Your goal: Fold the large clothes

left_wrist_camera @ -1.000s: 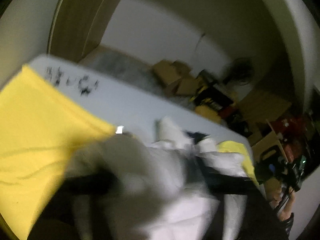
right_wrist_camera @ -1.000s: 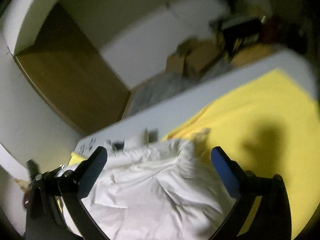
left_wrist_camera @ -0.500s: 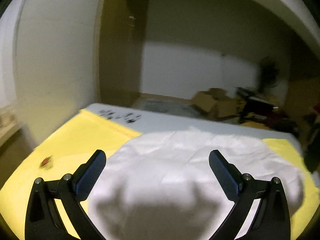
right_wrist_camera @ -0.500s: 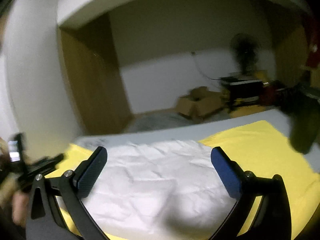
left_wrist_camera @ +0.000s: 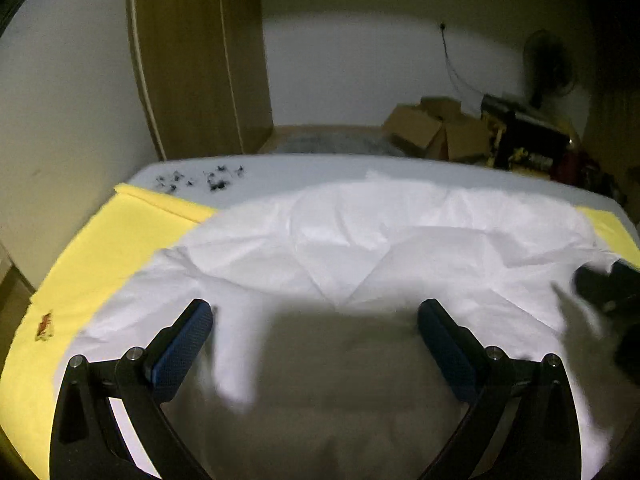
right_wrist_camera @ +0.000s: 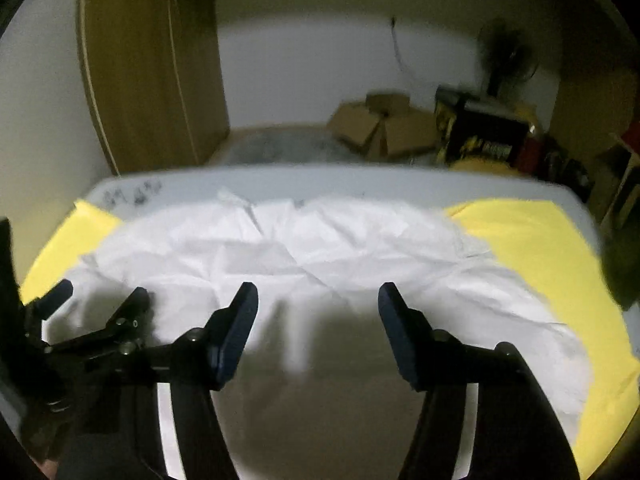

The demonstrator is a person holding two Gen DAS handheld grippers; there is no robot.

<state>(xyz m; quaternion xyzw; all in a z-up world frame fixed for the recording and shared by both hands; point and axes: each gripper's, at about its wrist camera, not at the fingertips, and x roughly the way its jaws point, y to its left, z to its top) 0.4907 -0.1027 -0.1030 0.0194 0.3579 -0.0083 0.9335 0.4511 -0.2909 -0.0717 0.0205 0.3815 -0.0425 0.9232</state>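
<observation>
On the yellow sheet (left_wrist_camera: 120, 248), the white garment (left_wrist_camera: 380, 240) lies under spread, empty fingers (left_wrist_camera: 192, 332), the right pair (right_wrist_camera: 240, 320) closing.

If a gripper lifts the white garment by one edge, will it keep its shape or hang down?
The white garment would probably hang limp: it lies flat, full of creases. It looks thin, so likely light for its size. It might slide on the yellow cloth when pushed, bunching rather than moving whole.

Garment (left_wrist_camera: 360, 248) spread on sheet (left_wrist_camera: 120, 248) on table (left_wrist_camera: 320, 168); boxes (left_wrist_camera: 432, 132) behind table.
</observation>
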